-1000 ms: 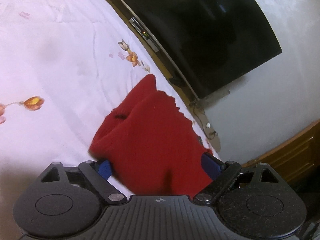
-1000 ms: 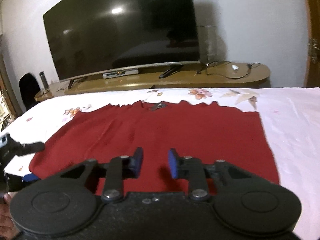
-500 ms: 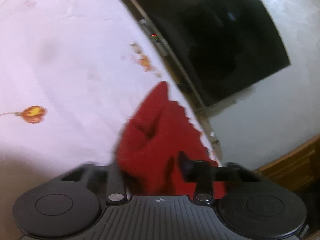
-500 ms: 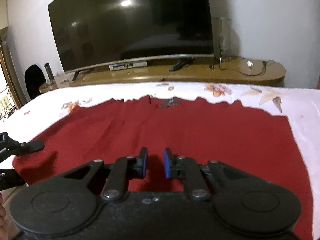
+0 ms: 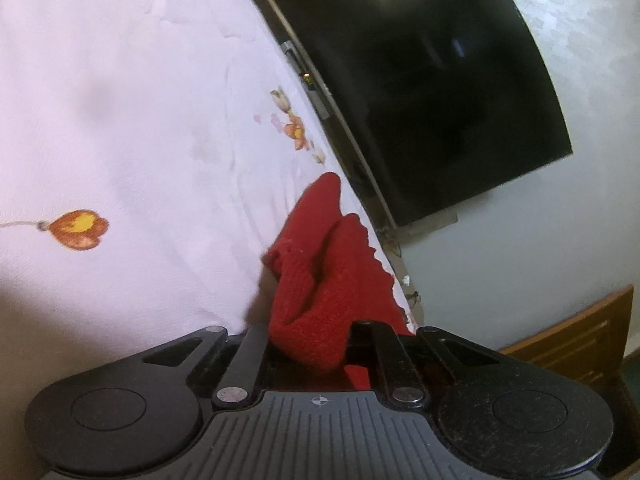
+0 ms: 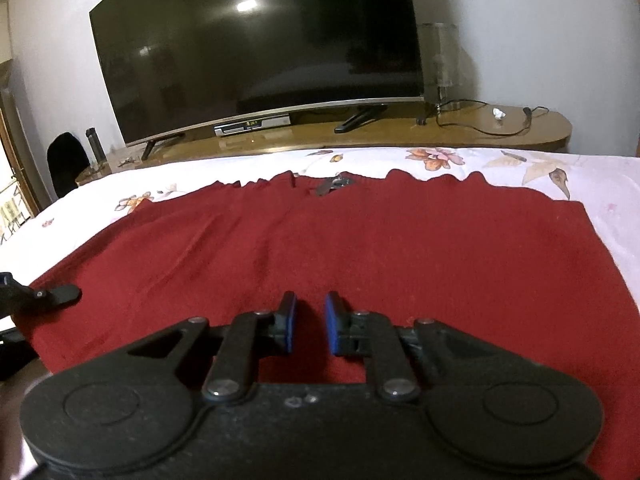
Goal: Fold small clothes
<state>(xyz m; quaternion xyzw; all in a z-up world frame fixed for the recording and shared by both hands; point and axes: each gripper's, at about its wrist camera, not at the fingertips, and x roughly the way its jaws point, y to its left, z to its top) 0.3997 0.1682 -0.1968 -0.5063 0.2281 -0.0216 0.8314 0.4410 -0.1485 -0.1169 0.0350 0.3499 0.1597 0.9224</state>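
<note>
A dark red knitted garment (image 6: 360, 248) lies spread flat on a white flowered bedsheet (image 6: 600, 176). My left gripper (image 5: 308, 340) is shut on the garment's left edge (image 5: 320, 280), which bunches up between the jaws and hides the pads. The left gripper also shows at the left edge of the right wrist view (image 6: 40, 294). My right gripper (image 6: 307, 326) hovers over the garment's near edge with its blue pads (image 6: 290, 326) a narrow gap apart; nothing is between them.
A large curved TV (image 6: 256, 48) stands on a long wooden stand (image 6: 500, 132) beyond the bed, with a set-top box (image 6: 252, 125) and cables. A dark bottle (image 6: 94, 144) and black chair (image 6: 64, 160) are at far left. A wooden door (image 5: 572, 344) is at right.
My left gripper has closed on the garment's edge and gathered it into a bunch. My right gripper's pads have narrowed their gap and moved forward over the garment.
</note>
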